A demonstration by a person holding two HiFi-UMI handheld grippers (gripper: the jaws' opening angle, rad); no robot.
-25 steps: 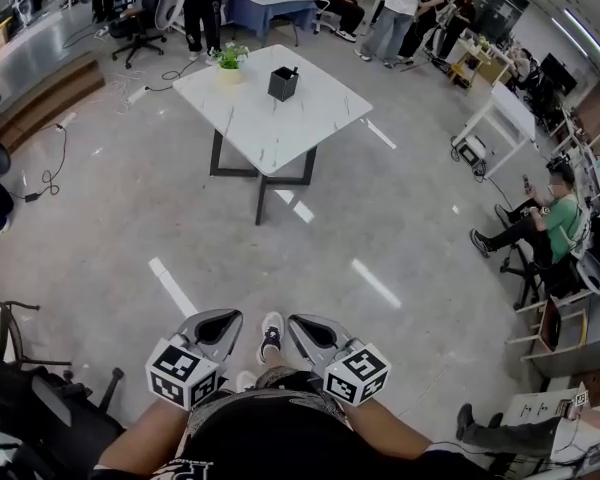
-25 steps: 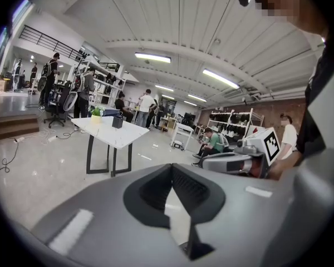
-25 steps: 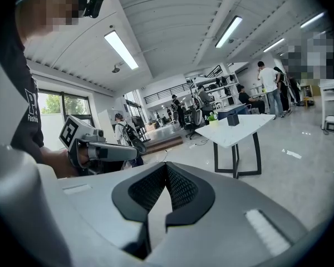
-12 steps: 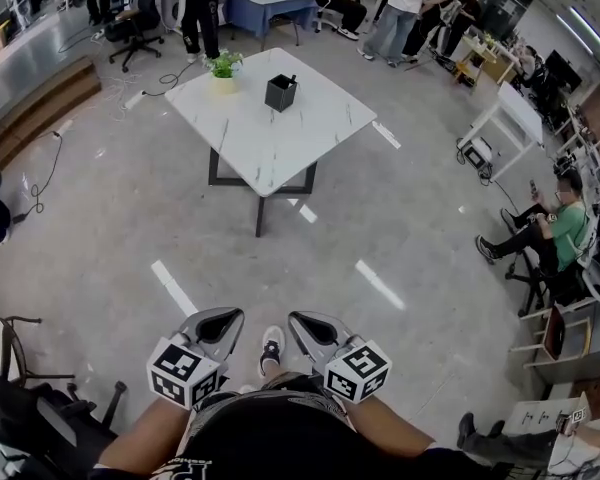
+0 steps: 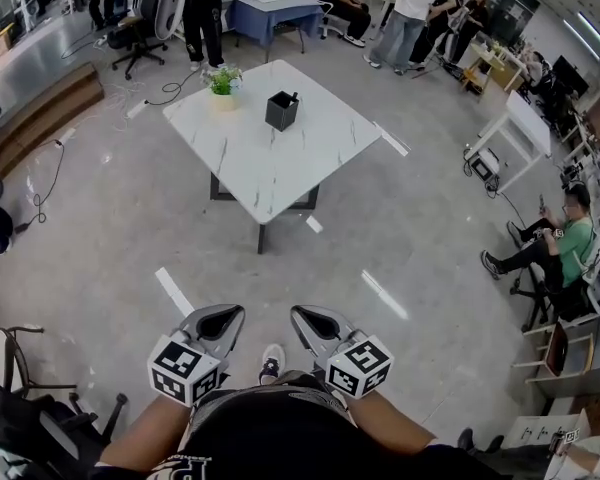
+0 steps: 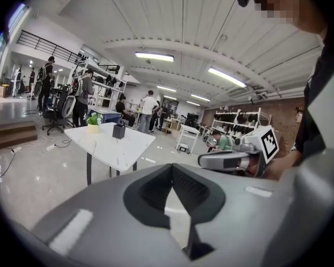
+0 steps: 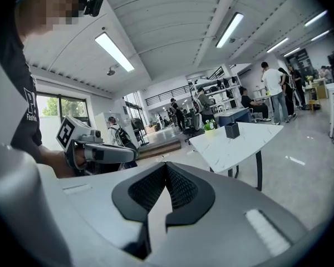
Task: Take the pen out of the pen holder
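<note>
A black square pen holder (image 5: 281, 110) with a dark pen tip showing above its rim stands on a white marble table (image 5: 270, 153), far ahead across the floor. The left gripper view shows the same holder (image 6: 119, 130) small on the table (image 6: 108, 144), and the right gripper view shows the holder (image 7: 232, 129) on the table (image 7: 234, 142). My left gripper (image 5: 220, 314) and right gripper (image 5: 310, 314) are held side by side close to the body, both shut and empty. Each gripper view shows its own jaws closed: left gripper (image 6: 171, 166), right gripper (image 7: 166, 165).
A small potted plant (image 5: 221, 80) stands on the table's far left corner. Several people stand or sit around the room's edges, one seated at the right (image 5: 550, 238). Office chairs (image 5: 140, 23), a blue-covered table (image 5: 270, 8), floor cables (image 5: 55, 163) and a dark chair (image 5: 20, 368) are around.
The table and pen holder have come nearer and lower in the head view as the person walks toward them. Both grippers stay shut in the same place by the body.
</note>
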